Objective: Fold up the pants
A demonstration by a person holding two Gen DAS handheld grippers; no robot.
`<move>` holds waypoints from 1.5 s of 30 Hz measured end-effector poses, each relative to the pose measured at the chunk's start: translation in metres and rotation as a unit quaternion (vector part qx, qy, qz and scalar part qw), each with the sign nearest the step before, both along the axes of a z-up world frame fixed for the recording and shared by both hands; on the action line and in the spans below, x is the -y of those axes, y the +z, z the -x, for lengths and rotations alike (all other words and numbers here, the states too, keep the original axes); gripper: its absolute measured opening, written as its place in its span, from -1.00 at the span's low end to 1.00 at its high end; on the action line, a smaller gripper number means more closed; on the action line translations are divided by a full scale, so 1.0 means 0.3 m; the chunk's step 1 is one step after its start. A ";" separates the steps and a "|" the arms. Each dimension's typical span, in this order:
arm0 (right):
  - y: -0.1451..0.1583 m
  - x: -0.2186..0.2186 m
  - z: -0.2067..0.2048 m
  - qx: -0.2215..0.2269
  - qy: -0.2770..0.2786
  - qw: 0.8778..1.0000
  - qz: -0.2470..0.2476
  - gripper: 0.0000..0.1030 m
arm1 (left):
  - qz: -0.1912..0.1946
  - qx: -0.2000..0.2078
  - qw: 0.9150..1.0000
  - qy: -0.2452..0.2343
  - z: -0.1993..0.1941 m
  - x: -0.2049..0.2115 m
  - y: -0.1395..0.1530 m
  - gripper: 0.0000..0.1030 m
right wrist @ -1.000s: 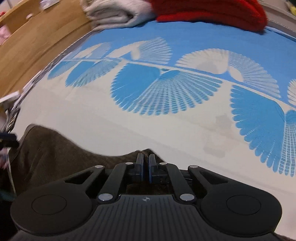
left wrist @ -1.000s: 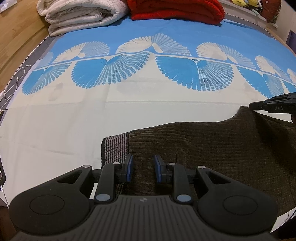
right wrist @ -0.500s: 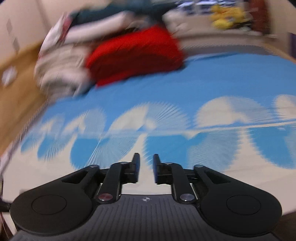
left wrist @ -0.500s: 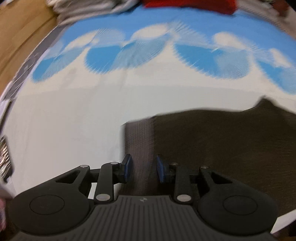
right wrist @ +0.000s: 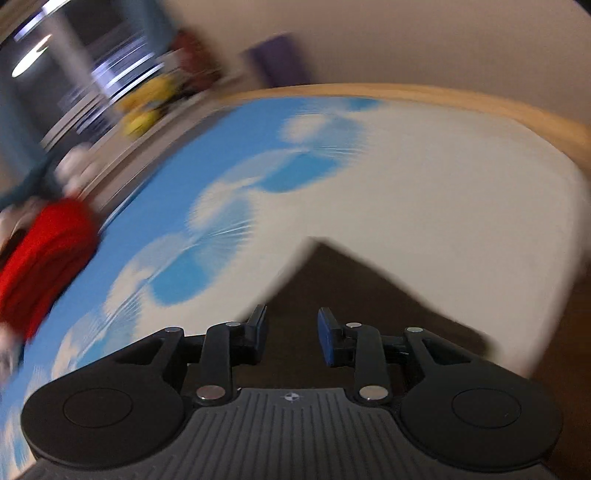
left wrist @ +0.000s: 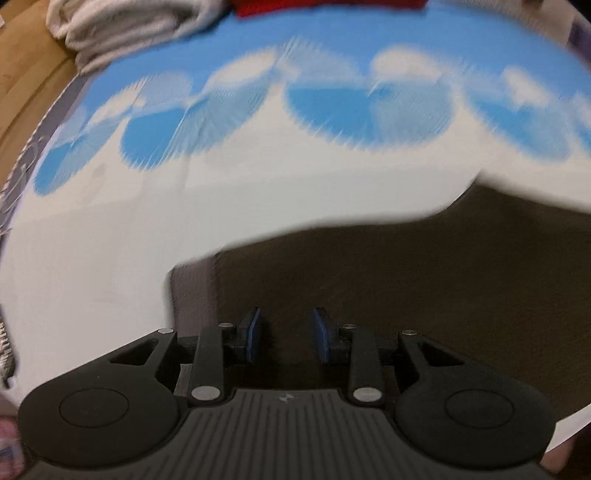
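The dark brown ribbed pants [left wrist: 406, 280] lie flat on the bed sheet, with a grey striped band [left wrist: 192, 291] at their left end. My left gripper [left wrist: 284, 336] is open and empty, just above the pants near that band. In the right wrist view a pointed corner of the pants [right wrist: 332, 280] lies in front of my right gripper [right wrist: 291, 332], which is open and empty above the fabric. Both views are blurred by motion.
The bed sheet [left wrist: 110, 258] is white with blue fan patterns. A folded white blanket [left wrist: 122, 29] and a red blanket [right wrist: 40, 254] lie at its far side. A wooden bed edge [right wrist: 480, 99] and shelves with yellow toys [right wrist: 147, 107] show beyond.
My right gripper has let go of the pants, opened, and swung round to the right. My left gripper has stayed open and shifted slightly over the pants.
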State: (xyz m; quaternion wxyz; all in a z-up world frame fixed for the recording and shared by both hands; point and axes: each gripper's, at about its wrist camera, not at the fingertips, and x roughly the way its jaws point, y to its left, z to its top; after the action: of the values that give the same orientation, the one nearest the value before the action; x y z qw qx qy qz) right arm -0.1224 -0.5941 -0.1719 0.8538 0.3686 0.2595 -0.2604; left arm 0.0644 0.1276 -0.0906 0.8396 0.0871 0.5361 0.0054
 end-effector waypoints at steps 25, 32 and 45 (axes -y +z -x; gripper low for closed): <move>-0.336 0.123 0.149 -0.011 -0.160 0.966 -0.205 -0.31 | 0.000 0.031 0.998 -0.049 -0.059 0.266 0.017 -0.29; -0.353 0.126 0.118 -0.006 -0.164 0.965 -0.204 -0.41 | 0.007 0.035 0.999 -0.036 -0.061 0.224 0.026 -0.29; 0.116 -0.471 -0.075 0.055 0.074 0.975 0.202 -0.74 | 0.022 0.050 0.998 -0.015 -0.003 0.114 0.069 -0.29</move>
State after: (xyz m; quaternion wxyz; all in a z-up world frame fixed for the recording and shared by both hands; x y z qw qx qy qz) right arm -0.1000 -0.4528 -0.1370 0.9405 0.1819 0.1807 -0.2229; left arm 0.0653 0.0935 -0.0699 0.8670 0.0764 0.4923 -0.0145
